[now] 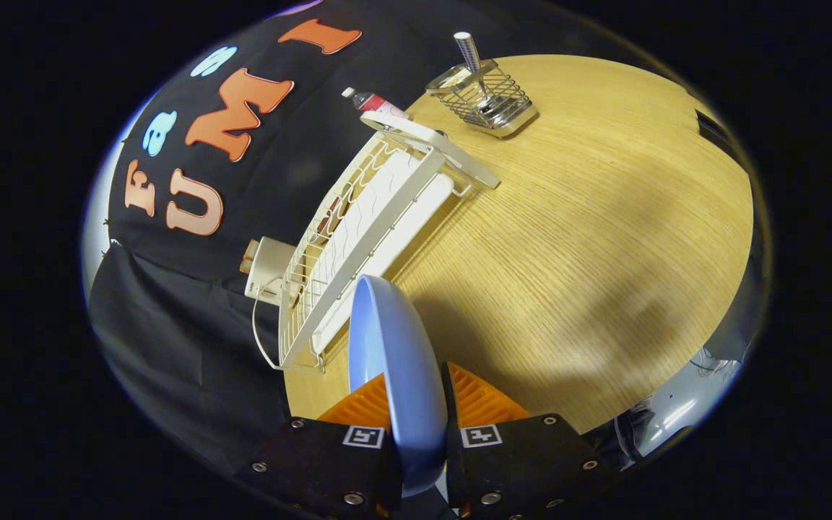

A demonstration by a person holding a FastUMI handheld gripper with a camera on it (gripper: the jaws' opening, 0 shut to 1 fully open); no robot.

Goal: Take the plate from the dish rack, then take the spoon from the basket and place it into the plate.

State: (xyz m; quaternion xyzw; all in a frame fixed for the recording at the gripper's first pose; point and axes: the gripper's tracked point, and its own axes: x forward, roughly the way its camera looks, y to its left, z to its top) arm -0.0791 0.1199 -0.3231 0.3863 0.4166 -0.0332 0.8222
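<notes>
Tongs (416,404) clamped on plate (394,361), just off dish rack (358,238) (step 1); next: set on table (589,238), w/ spoon (470,58) after.

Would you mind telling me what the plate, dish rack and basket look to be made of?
Plate, clamped in the gripper: smooth blue, soft sheen, maybe plastic or glazed ceramic. Dish rack: thin white-coated wire, probably metal. Basket: shiny bare wire mesh, likely steel.

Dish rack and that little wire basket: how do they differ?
The dish rack is long, white and lies just beyond the plate clamped in the hand-held gripper. The basket is small, silvery metal, stands farther off and holds an upright spoon. Both are wire-built and sit on the wooden table.
</notes>
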